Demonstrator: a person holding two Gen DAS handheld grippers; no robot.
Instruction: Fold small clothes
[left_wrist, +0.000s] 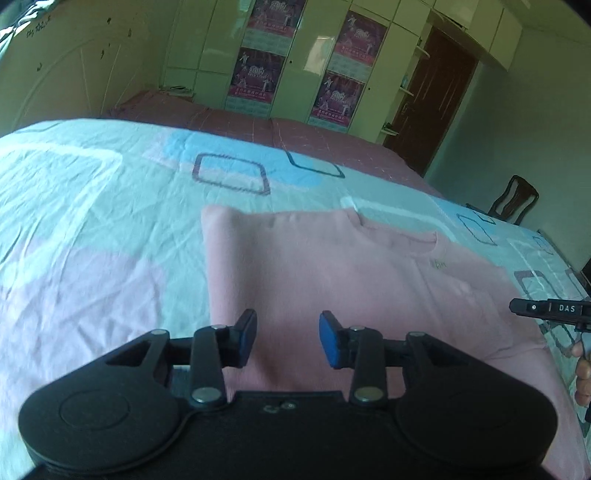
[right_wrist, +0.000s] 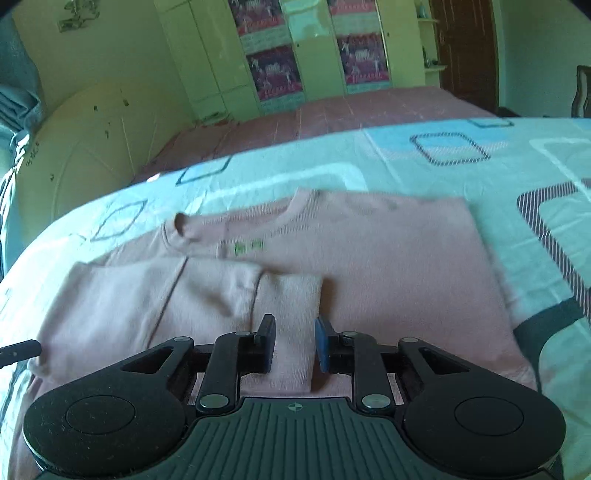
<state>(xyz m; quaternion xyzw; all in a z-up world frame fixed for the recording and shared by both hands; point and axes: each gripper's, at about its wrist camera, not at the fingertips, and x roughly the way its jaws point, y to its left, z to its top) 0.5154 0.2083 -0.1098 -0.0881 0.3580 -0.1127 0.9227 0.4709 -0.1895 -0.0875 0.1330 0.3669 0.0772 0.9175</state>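
Pink long-sleeved knit sweatshirt (right_wrist: 369, 258) lies flat on the bed, neckline pointing away toward the wardrobe, small green print just below the collar. One sleeve (right_wrist: 236, 295) is folded inward across the chest, its ribbed cuff lying on the body panel; judged from that, the fold is partly done and the opposite side looks already tucked, since that edge runs straight. The near hem is hidden under both tools.

Left tool (left_wrist: 288, 338) hovers above the lower part of the shirt, jaws wide apart, blue pads facing, nothing between them. Right tool (right_wrist: 295, 345) sits low over the folded sleeve's cuff, jaws parted moderately, with the cuff fabric seen in the gap; whether the pads touch cloth cannot be told, no pinch visible. Likely reason for both being near the bottom edge: lining up to take the hem and bring it up toward the collar. Soft knit may sag or drag the tucked sleeve out of place if lifted unevenly.

Surface is a bedsheet (left_wrist: 92, 206) in pale mint, pink and blue with outlined squares, mildly wrinkled. Beyond it, a maroon checked cover (left_wrist: 314, 136). Room: cream wardrobe (left_wrist: 207, 55) with pink posters on its doors, dark brown door (left_wrist: 432, 99), wooden chair (left_wrist: 515, 199) at the bedside, curved cream headboard (right_wrist: 92, 140).
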